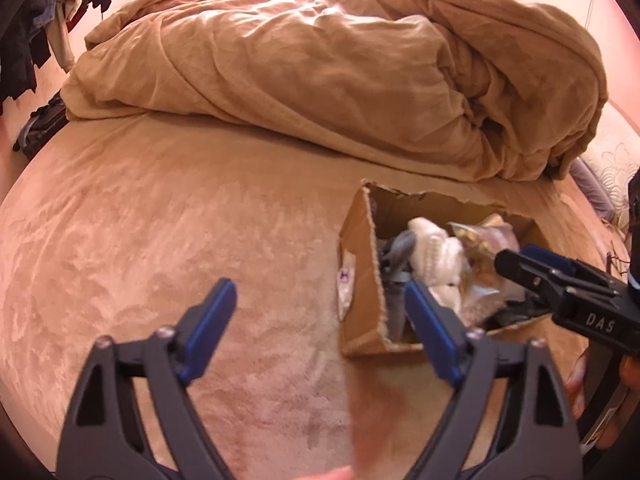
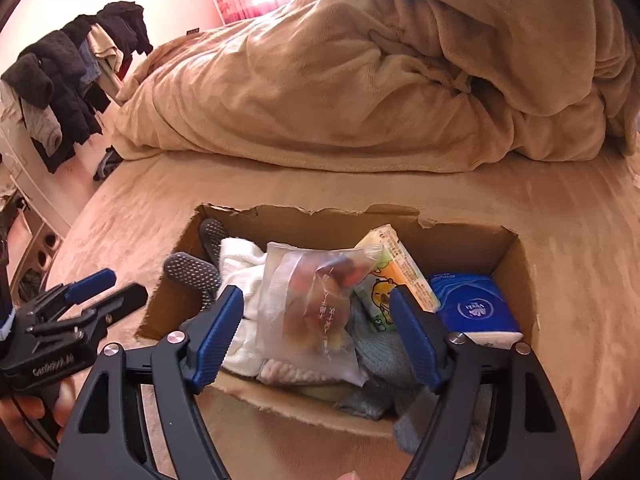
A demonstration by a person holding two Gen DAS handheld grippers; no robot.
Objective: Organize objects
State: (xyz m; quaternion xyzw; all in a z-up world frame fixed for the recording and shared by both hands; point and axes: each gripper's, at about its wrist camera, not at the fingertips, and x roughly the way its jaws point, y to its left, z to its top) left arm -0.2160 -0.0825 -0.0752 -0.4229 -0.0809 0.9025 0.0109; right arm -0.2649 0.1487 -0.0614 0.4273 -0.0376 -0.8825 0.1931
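1. Bedroom: tan plush bedspread [image 1: 160,220] covers the bed, w/ a bunched tan fleece duvet [image 2: 360,80] heaped across the far side. Dark clothes hanging on a rack [image 2: 68,92] at far left, pink-lit curtain behind.
2. Left gripper [image 1: 316,312], black frame w/ blue pads: jaws spread wide, nothing between them. It hovers over bare bedspread just left of the box; its right finger overlaps the box's near-left corner in the left wrist view.
3. Open brown cardboard box w/ torn rim [image 2: 516,256] sits on the bedspread, front-right of centre, near the duvet but apart from it.
4. Box contents, L to R in the right wrist view: grey dotted-grip glove [image 2: 192,272] at the left wall, white knitted cloth [image 2: 240,268], clear plastic bag of reddish-orange snacks [image 2: 316,304] on top in the middle, yellow-green cartoon tissue pack [image 2: 396,268] leaning behind it, blue-and-white tissue pack [image 2: 476,304] against the right wall. Grey-blue knit fabric [image 2: 380,352] lies under the bag toward the near edge.
5. Right gripper [image 2: 316,328], same build: jaws spread wide, gripping nothing. It hangs over the box's near edge, the snack bag lying straight between the two pads but below them; can't tell if either pad touches it.
6. In the left wrist view, right gripper enters from the right over the box's near-right part.
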